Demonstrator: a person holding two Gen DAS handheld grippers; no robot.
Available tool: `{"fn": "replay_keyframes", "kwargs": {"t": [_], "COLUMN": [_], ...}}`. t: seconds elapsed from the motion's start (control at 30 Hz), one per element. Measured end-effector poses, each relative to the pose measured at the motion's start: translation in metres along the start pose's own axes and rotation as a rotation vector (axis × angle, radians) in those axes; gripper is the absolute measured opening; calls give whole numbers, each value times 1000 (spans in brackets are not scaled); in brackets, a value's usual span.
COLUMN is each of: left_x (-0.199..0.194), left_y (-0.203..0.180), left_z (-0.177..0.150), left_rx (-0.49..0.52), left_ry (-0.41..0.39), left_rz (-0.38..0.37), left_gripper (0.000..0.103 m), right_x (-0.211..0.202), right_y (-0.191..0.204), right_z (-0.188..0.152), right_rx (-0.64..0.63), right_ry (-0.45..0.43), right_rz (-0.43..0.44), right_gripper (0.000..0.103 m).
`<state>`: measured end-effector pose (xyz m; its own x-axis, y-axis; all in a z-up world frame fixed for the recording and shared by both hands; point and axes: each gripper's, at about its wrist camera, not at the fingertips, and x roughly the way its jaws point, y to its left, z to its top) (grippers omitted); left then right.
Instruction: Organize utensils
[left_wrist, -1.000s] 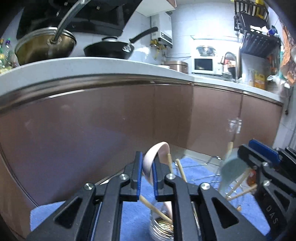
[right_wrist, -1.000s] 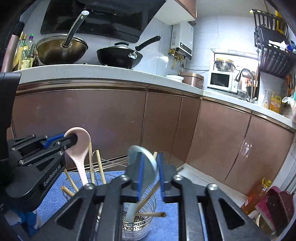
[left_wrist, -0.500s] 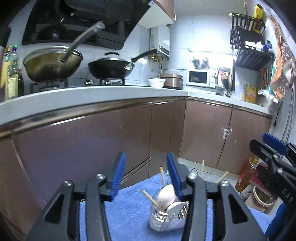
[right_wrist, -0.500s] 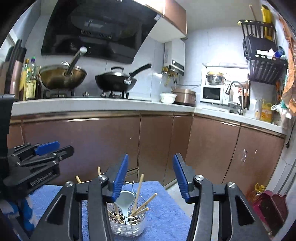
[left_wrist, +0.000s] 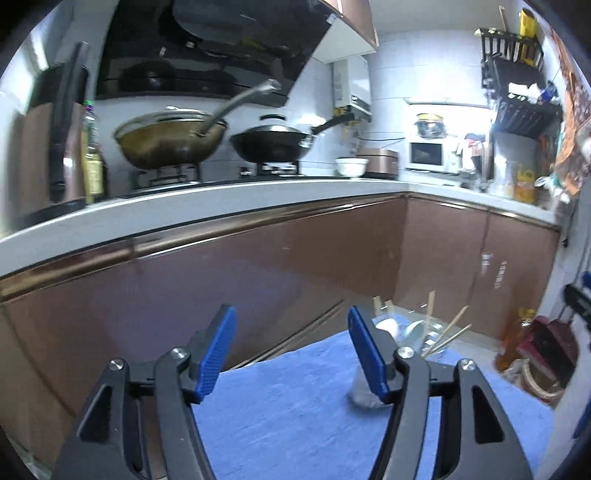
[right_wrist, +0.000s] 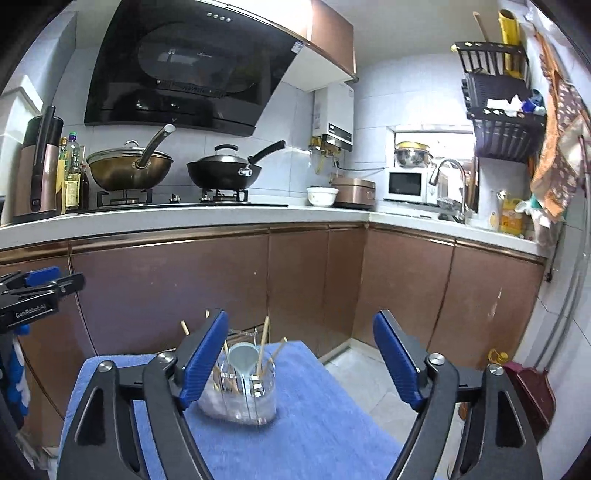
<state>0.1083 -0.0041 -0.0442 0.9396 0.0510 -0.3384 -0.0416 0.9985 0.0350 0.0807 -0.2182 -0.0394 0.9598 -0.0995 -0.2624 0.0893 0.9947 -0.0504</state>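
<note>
Both the left gripper (left_wrist: 291, 350) and right gripper (right_wrist: 299, 363) are opening with nothing between their jaws, above the blue cloth (right_wrist: 314, 424), where the clear utensil holder (right_wrist: 240, 395) stands holding chopsticks (right_wrist: 263, 343) and a pale spoon (right_wrist: 243, 360).

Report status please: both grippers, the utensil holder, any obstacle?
Left gripper and right gripper opening, nothing between jaws. Utensil holder upright on blue cloth, spoons and chopsticks inside. No obstacle visible.
</note>
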Motion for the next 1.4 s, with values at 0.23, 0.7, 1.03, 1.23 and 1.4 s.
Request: {"fn": "replay_keyframes", "kwargs": {"t": [0.23,0.7,1.03,1.23,1.4], "left_x": [-33,-78,-92,-94,-94], "left_y": [24,35,28,24,24], "left_z": [-19,-34,-38,-36,-35], "left_rx": [-34,-6,4,13,5], "left_ry": [-6,-4,-47,-70,-85], "left_rz": [80,145,141,143,139], "left_gripper": [67,71,72,72,72], "right_x": [-30,-69,-74,-75,-75], "right_y": [-8,-22,-36,-46,-48], "right_z": [-17,-34,-40,-36,-34], "right_rx": [20,71,100,119,125], "right_ry": [30,51,50,41,31], "right_rz": [-38,-63,-109,-141,-160], "right_gripper": [101,103,103,103,103]}}
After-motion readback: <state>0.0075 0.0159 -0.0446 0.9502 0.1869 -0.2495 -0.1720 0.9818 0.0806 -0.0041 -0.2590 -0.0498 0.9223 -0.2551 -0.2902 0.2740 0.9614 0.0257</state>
